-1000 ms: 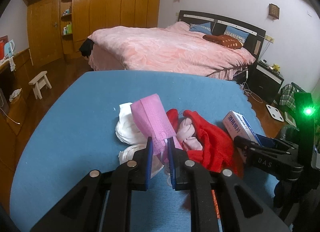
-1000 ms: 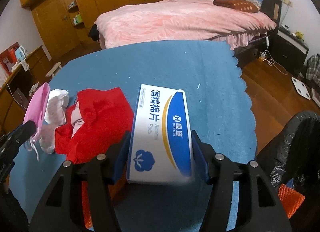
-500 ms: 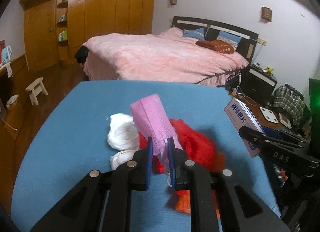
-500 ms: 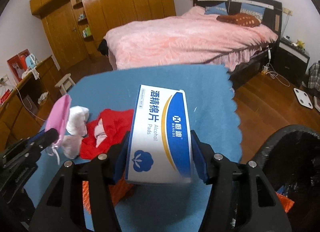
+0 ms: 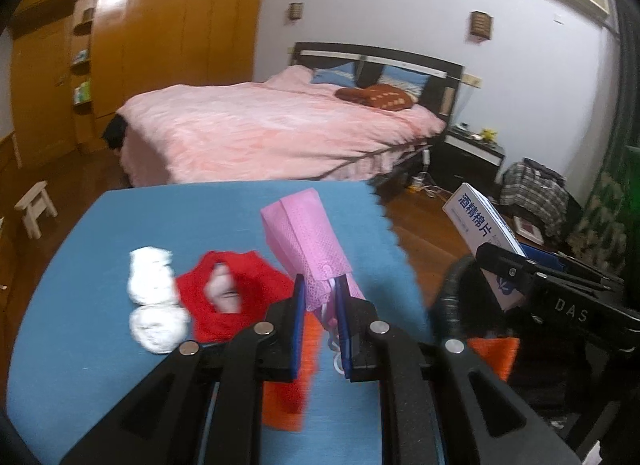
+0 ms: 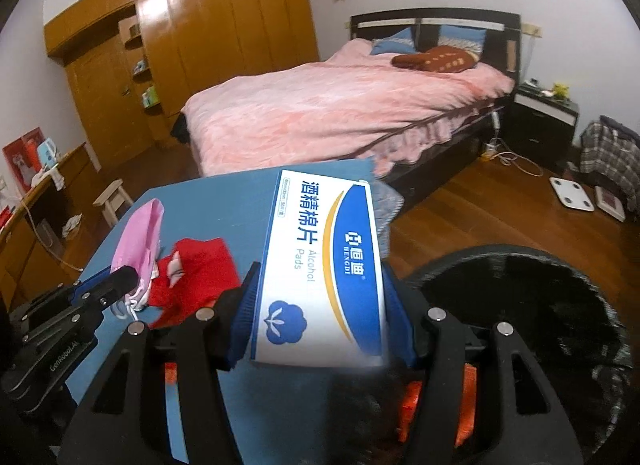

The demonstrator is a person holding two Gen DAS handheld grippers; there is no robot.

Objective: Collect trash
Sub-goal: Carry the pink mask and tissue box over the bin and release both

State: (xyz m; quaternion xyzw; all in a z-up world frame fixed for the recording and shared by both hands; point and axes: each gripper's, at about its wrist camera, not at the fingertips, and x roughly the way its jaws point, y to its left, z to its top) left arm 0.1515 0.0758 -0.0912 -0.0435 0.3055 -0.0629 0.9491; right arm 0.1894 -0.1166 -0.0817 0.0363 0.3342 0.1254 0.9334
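- The left hand-held gripper point(image 5: 320, 319) is pinched narrow on the lower edge of a pink mesh drawstring pouch point(image 5: 310, 243), which stands clear of the blue-covered surface point(image 5: 80, 305). The hold is on thin fabric close to the white cords — the pouch could slide out if it swings.
- The right hand-held gripper point(image 6: 318, 315) clamps a white-and-blue cardboard box of alcohol pads point(image 6: 322, 261) across its width, near its lower end only. Most of the box sticks out past the pads, so a quick tilt could lever it loose.
- A black plastic trash bag point(image 6: 540, 305) gapes just right of the surface, below the box. Its rim looks soft; a release made too early, or off to one side, would likely drop the box on the wooden floor point(image 6: 500, 201).
- The two tools are near each other over the bag's mouth — they could collide if both go in together.
- A red cloth point(image 5: 236, 289) and white crumpled wads point(image 5: 154, 299) lie on the surface, not yet collected.
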